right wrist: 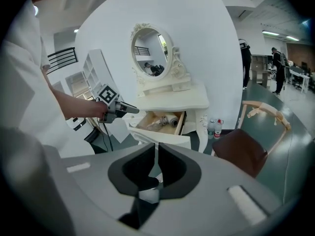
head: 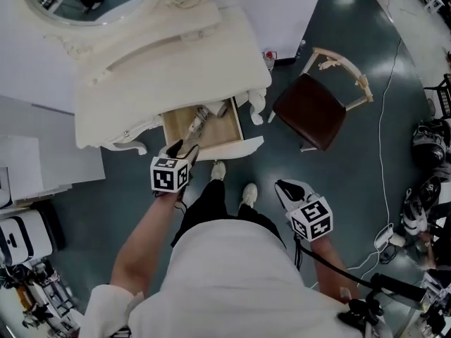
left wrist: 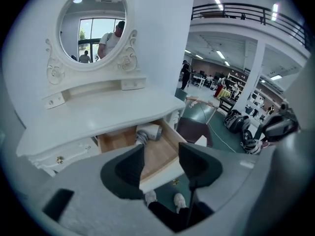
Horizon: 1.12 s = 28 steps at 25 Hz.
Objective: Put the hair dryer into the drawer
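Observation:
The hair dryer (head: 199, 122) lies inside the open wooden drawer (head: 227, 146) of the white dressing table (head: 141, 90). In the left gripper view the hair dryer (left wrist: 147, 133) rests at the back of the drawer (left wrist: 165, 156). My left gripper (head: 184, 150) hovers over the drawer's front left corner, and its jaws (left wrist: 162, 149) stand open with nothing between them. The right gripper (head: 282, 186) hangs over the floor to the right of the drawer, jaws shut and empty (right wrist: 156, 146). Its view shows the left gripper (right wrist: 134, 110) beside the drawer (right wrist: 162, 134) and the hair dryer (right wrist: 167, 120).
A chair with a brown seat (head: 310, 110) stands right of the table, with two bottles (right wrist: 215, 128) by the table leg. The person's feet (head: 232, 182) stand just before the drawer. A white cable (head: 384, 118) and bags (head: 430, 143) lie at right; equipment (head: 25, 234) stands at left.

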### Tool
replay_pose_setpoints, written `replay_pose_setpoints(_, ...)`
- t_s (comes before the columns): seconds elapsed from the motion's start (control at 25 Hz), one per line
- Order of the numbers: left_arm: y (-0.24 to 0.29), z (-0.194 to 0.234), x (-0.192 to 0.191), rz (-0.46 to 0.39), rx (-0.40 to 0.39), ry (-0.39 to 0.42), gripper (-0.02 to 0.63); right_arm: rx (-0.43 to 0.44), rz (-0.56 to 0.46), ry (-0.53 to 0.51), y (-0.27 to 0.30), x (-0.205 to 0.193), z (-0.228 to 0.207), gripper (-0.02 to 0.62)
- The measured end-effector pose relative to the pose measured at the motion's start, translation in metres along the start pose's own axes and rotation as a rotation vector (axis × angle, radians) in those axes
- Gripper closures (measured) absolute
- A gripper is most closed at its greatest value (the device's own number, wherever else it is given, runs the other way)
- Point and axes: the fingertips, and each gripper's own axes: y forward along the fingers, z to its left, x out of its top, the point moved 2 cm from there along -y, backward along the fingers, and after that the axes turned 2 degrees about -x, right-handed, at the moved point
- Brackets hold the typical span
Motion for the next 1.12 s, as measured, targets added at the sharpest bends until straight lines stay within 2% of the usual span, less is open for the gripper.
replay_pose_setpoints(0.16, -0.038, -0.031, -0.017, -0.012, -0.058, -0.024, 0.455, 0.051, 0.026, -0.057, 0.008, 0.000, 0.012, 0.595)
replay_pose_setpoints(0.4, -0.087, -0.073, -0.029, -0.066, -0.165, -0.039, 0.604, 0.095, 0.029, -0.109, 0.010, 0.007, 0.041, 0.595)
replay_pose_setpoints(0.68, -0.138, -0.100, -0.048, -0.097, -0.320, -0.016, 0.604, 0.140, 0.043, -0.169, 0.031, 0.009, 0.096, 0.595)
replay_pose_setpoints(0.88, -0.193, -0.105, -0.092, -0.087, -0.366, 0.014, 0.604, 0.169, 0.052, -0.215, 0.038, 0.001, 0.161, 0.595)
replay_pose_setpoints(1.12, -0.262, -0.101, -0.154, -0.092, -0.418, -0.015, 0.604, 0.189, 0.080, -0.264, 0.036, -0.018, 0.244, 0.595)
